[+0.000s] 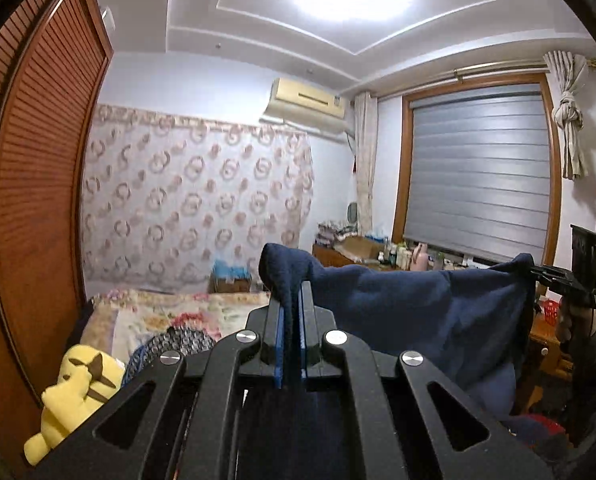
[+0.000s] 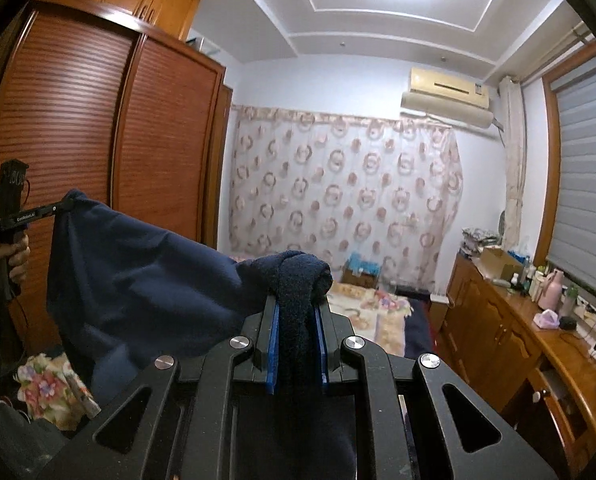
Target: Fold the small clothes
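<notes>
I hold a navy cloth (image 1: 417, 312) stretched in the air above the bed (image 1: 186, 312). My left gripper (image 1: 292, 304) and right gripper (image 2: 296, 312) each clamp one corner.

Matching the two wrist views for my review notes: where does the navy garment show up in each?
Left wrist view: navy garment spans from centre to right edge, pinched in the left tongs.
Right wrist view: navy garment spans from centre to left edge, pinched in the right tongs.
Shared landmark: air conditioner.
</notes>
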{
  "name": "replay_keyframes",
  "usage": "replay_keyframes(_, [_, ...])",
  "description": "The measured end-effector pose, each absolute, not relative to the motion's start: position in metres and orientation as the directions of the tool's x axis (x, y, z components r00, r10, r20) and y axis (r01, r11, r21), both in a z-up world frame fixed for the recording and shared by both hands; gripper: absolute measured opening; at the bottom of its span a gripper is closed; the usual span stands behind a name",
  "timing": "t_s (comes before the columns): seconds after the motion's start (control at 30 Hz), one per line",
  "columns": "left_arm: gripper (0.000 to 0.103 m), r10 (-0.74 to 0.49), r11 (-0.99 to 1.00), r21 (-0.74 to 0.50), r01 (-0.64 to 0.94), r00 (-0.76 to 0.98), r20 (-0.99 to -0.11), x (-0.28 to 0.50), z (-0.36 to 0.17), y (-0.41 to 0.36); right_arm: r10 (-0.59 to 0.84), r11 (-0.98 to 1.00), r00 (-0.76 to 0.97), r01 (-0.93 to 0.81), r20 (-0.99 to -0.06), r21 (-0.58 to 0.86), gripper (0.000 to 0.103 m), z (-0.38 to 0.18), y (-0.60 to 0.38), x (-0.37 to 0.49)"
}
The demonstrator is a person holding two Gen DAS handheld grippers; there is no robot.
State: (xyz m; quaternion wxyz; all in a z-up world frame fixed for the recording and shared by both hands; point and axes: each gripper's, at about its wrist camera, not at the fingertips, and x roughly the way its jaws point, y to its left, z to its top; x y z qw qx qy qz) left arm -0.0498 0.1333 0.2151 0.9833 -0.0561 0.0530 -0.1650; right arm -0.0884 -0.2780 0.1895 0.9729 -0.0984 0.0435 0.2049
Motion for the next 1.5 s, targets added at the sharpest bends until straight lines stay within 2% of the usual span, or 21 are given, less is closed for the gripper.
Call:
replay_keyframes(0.13, [0.006,-0.324,0.943,-0.121,0.312,0.941,-0.097,-0.037,0.210,0.131,0.385,0.898,0.914,-0.403,-0.132,-0.177,0.015,0.174,-0.270,-0.082])
replay_keyframes(0.3, [0.006,-0.279,0.959,-0.103,0.265,0.947,-0.157,0.003,0.192,0.125,0.361,0.904,0.916,-0.389,-0.174,-0.176,0.015,0.158,-0.255,-0.058])
replay_keyframes(0.53, [0.006,-0.195,0.980,-0.099,0.173,0.937,-0.291,0.115,0.133,0.121,0.293,0.923,0.908,-0.350,-0.301,-0.159,0.015,0.139,-0.237,0.057])
replay_keyframes(0.63, [0.015,-0.146,0.989,-0.066,0.131,0.911,-0.386,0.169,0.098,0.116,0.260,0.931,0.889,-0.335,-0.376,-0.148,0.017,0.115,-0.225,0.121])
replay_keyframes(0.67, [0.016,-0.143,0.990,-0.066,0.128,0.891,-0.430,0.186,0.086,0.116,0.234,0.935,0.878,-0.321,-0.417,-0.152,0.023,0.105,-0.220,0.144])
replay_keyframes(0.7, [0.018,-0.142,0.990,-0.080,0.118,0.875,-0.464,0.200,0.074,0.120,0.206,0.941,0.863,-0.305,-0.462,-0.149,0.034,0.093,-0.216,0.165])
replay_keyframes(0.73, [0.021,-0.137,0.990,-0.083,0.111,0.868,-0.478,0.202,0.069,0.118,0.175,0.947,0.846,-0.284,-0.503,-0.149,0.038,0.084,-0.213,0.181])
replay_keyframes(0.8, [0.044,-0.141,0.990,-0.079,0.117,0.854,-0.501,0.203,0.057,0.116,0.107,0.958,0.830,-0.234,-0.548,-0.167,0.041,0.068,-0.209,0.203])
replay_keyframes(0.83, [0.047,-0.149,0.989,-0.077,0.127,0.850,-0.505,0.200,0.054,0.112,0.092,0.959,0.828,-0.223,-0.553,-0.175,0.042,0.063,-0.208,0.207])
replay_keyframes(0.87, [0.053,-0.162,0.987,-0.078,0.143,0.842,-0.514,0.194,0.050,0.110,0.097,0.960,0.826,-0.224,-0.555,-0.166,0.047,0.061,-0.208,0.207])
replay_keyframes(0.9, [0.065,-0.171,0.985,-0.080,0.152,0.836,-0.521,0.189,0.046,0.108,0.114,0.962,0.824,-0.232,-0.555,-0.146,0.050,0.060,-0.208,0.204])
replay_keyframes(0.97, [0.079,-0.172,0.985,-0.075,0.157,0.830,-0.531,0.179,0.043,0.103,0.141,0.961,0.819,-0.248,-0.556,-0.122,0.052,0.057,-0.211,0.194])
replay_keyframes(1.2, [0.079,-0.163,0.981,-0.003,0.196,0.805,-0.570,0.143,0.019,0.078,0.179,0.962,0.789,-0.266,-0.588,-0.063,0.052,0.034,-0.241,0.173])
replay_keyframes(1.5, [0.079,-0.196,0.971,-0.030,0.237,0.718,-0.668,0.113,-0.038,0.060,0.206,0.965,0.698,-0.260,-0.686,0.024,0.052,-0.007,-0.271,0.169])
